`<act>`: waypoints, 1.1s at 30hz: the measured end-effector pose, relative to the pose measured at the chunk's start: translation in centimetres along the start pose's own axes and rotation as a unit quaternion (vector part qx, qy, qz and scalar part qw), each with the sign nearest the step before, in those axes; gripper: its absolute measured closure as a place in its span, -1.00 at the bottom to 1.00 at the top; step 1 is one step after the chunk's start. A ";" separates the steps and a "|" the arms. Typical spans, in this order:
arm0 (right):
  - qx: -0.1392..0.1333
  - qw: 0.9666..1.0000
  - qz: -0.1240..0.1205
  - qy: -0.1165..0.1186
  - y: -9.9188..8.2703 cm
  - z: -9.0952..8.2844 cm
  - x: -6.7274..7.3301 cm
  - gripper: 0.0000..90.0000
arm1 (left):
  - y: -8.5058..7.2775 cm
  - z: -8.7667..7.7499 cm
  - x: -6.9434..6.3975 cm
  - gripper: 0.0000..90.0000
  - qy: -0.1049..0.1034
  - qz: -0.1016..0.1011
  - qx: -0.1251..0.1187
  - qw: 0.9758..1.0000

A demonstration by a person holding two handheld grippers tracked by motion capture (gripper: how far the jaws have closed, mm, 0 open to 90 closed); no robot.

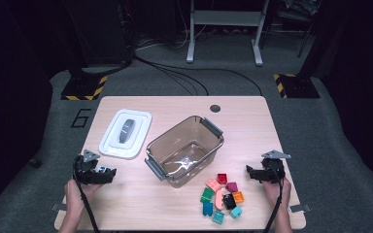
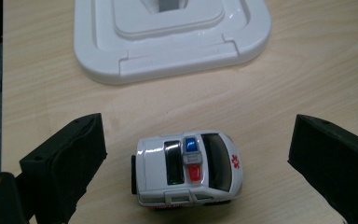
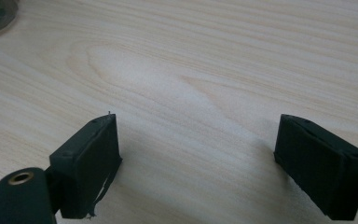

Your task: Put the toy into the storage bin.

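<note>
The left gripper (image 2: 191, 154) stood wide, jaws either side of the small white toy police car (image 2: 186, 169), not touching; the right gripper (image 3: 198, 158) gaped over bare light-wood table (image 3: 205, 70).

Left gripper (image 1: 108, 173) over small, perhaps toy, object (image 1: 102, 169); lid (image 1: 126, 134) beyond

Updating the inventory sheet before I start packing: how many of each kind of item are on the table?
Toy police car: 1
Clear plastic box: 1
White lid: 1
Toy bricks: 10, as best the tight cluster can be counted
Total: 13
</note>
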State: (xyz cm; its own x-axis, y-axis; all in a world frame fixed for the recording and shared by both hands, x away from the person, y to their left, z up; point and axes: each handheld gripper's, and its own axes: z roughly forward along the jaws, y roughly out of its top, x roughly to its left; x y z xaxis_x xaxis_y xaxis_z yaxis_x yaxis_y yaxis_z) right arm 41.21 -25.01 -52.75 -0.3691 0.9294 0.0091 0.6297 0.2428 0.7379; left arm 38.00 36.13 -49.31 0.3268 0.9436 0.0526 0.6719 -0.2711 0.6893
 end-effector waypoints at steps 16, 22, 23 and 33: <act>0.000 1.000 0.002 0.001 0.0 0.0 0.0 -0.71 | -2.0 1.0 0.3 -0.45 -0.004 -0.012 0.002 1.000; -0.001 1.000 0.002 0.001 0.0 0.0 0.0 -0.71 | -2.0 1.0 0.4 -0.44 -0.013 -0.016 0.003 1.000; 0.000 1.000 0.001 0.001 0.0 0.0 0.0 -0.71 | -2.1 1.1 0.5 -0.45 -0.013 -0.019 0.003 1.000; -0.001 1.000 0.003 0.000 0.0 0.0 0.0 -0.70 | -2.6 1.4 0.3 -0.44 -0.011 -0.027 -0.003 1.000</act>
State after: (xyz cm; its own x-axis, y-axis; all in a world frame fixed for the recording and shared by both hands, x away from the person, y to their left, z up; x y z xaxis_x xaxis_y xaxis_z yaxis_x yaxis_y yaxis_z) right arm 41.20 -25.01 -52.74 -0.3658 0.9306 0.0129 0.6302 0.2375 0.7392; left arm 37.24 36.86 -52.09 0.3058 0.9521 -0.0007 0.6851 -0.2195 0.6946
